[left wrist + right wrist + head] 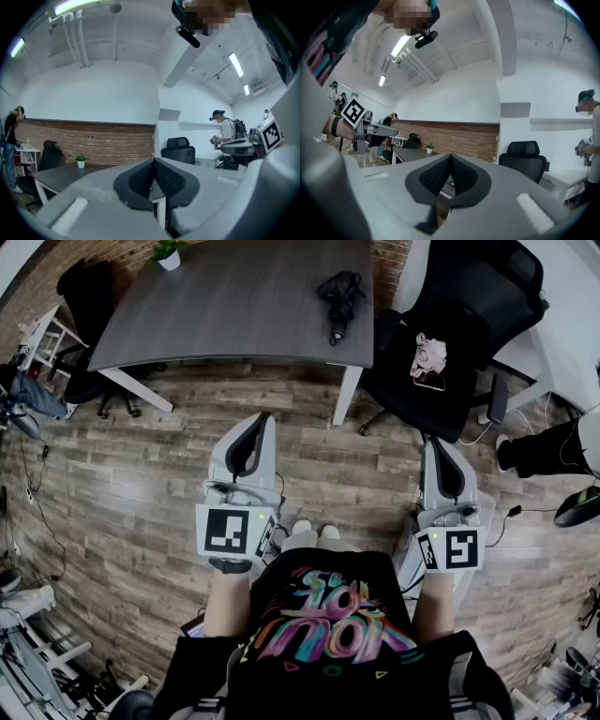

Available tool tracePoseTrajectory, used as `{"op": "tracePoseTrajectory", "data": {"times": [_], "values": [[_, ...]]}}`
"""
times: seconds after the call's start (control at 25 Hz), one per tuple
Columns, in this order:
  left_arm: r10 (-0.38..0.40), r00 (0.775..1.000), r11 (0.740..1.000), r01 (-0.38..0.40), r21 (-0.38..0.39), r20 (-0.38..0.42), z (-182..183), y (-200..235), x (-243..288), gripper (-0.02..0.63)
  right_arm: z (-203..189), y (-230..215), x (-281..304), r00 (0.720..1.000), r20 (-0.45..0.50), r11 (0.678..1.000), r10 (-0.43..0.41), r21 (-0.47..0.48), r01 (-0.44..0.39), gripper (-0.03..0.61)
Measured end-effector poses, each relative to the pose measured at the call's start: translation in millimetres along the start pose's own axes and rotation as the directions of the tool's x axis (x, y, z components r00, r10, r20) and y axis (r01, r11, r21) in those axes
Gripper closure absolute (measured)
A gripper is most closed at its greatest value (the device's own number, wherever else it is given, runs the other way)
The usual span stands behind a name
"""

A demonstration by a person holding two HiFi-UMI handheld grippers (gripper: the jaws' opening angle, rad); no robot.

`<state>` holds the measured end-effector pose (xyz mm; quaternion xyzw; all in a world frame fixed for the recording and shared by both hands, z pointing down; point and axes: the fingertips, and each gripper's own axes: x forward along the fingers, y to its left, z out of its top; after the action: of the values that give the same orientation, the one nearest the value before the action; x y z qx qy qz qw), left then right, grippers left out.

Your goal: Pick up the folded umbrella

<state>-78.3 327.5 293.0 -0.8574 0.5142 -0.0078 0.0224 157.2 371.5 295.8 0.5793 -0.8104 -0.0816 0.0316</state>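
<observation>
left tongs point(153, 164), right tongs point(450, 161) each closed; limp black folded umbrella point(339, 298) on grey table point(234, 306).

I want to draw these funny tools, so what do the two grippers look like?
The left gripper and right gripper are light grey plastic with black, bumpy pads. Each carries a white cube printed with black square markers. The person holding them wears a black T-shirt with rainbow-coloured lettering.
</observation>
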Motion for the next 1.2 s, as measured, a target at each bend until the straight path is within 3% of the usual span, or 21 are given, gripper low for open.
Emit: {"op": "tracePoseTrajectory", "data": {"times": [0.84, 1.2], "values": [[0.023, 0.999, 1.000, -0.023, 0.003, -0.025, -11, -26, -3, 0.612, -24, -5, -12, 0.998, -0.030, 0.997, 0.052, 0.053, -0.051, 0.578], [-0.006, 0.999, 1.000, 0.006, -0.016, -0.038, -30, 7, 58, 0.612, -43, -12, 53, 0.997, -0.061, 0.997, 0.055, 0.059, -0.051, 0.578]]}}
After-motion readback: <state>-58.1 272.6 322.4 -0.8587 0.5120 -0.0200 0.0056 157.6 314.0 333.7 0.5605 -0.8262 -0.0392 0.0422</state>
